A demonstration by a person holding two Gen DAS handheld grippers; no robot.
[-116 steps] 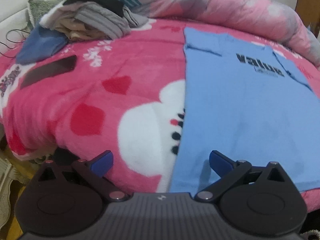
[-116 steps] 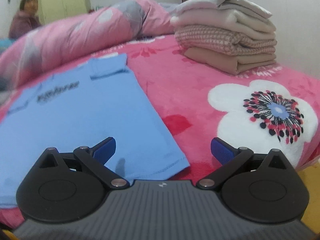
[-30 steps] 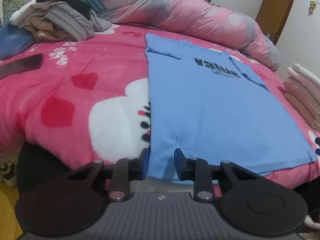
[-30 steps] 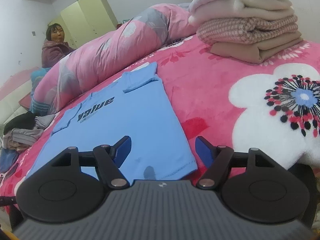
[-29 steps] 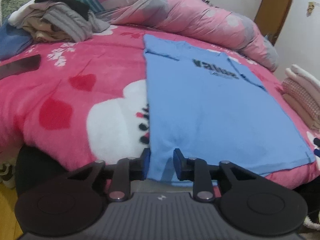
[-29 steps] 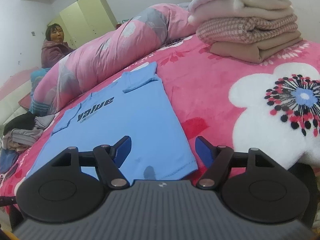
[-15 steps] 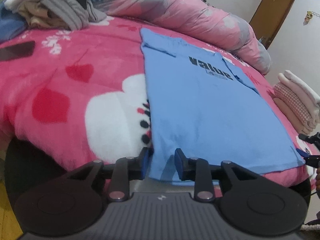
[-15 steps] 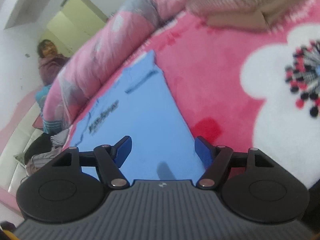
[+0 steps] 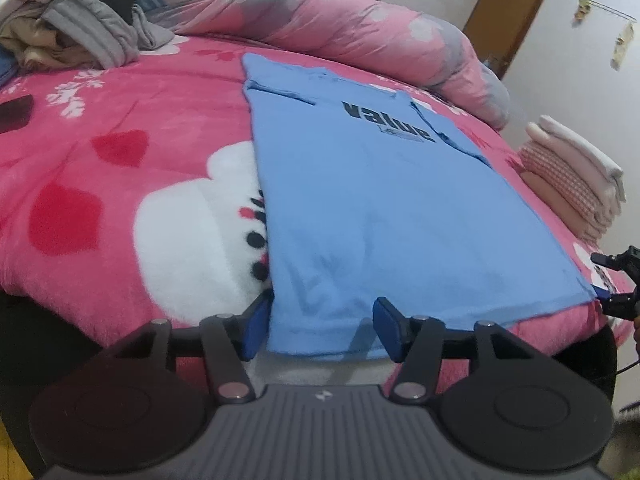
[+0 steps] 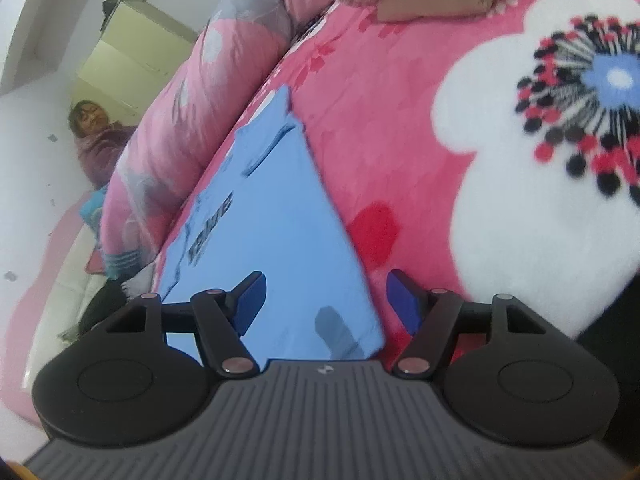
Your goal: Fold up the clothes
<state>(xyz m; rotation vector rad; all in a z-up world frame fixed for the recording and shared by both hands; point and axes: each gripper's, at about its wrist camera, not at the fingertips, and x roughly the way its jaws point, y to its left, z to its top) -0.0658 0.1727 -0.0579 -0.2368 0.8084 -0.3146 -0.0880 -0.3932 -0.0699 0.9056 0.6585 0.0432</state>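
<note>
A light blue T-shirt (image 9: 380, 200) with black lettering lies flat on the pink flowered blanket (image 9: 120, 184), hem toward me. My left gripper (image 9: 320, 328) sits at the hem's left corner. Its jaws are opening, the hem lies between the blue pads, and neither pad presses on it. In the right wrist view the T-shirt (image 10: 272, 240) runs away from me. My right gripper (image 10: 326, 300) is tilted over the hem's right corner. Its jaws are closing, still wide, with the cloth between them. The right gripper (image 9: 612, 280) also shows at the left view's right edge.
A stack of folded clothes (image 9: 572, 184) stands right of the shirt. A loose clothes pile (image 9: 72, 32) lies at the far left, with a rolled pink duvet (image 9: 340, 24) behind. A flat dark object (image 9: 14, 114) lies on the blanket. A person (image 10: 100, 140) sits beyond the bed.
The left jaws have spread apart from a narrow pinch at the hem. The right gripper has rolled, moved in over the shirt's corner, and its jaws have narrowed slightly.
</note>
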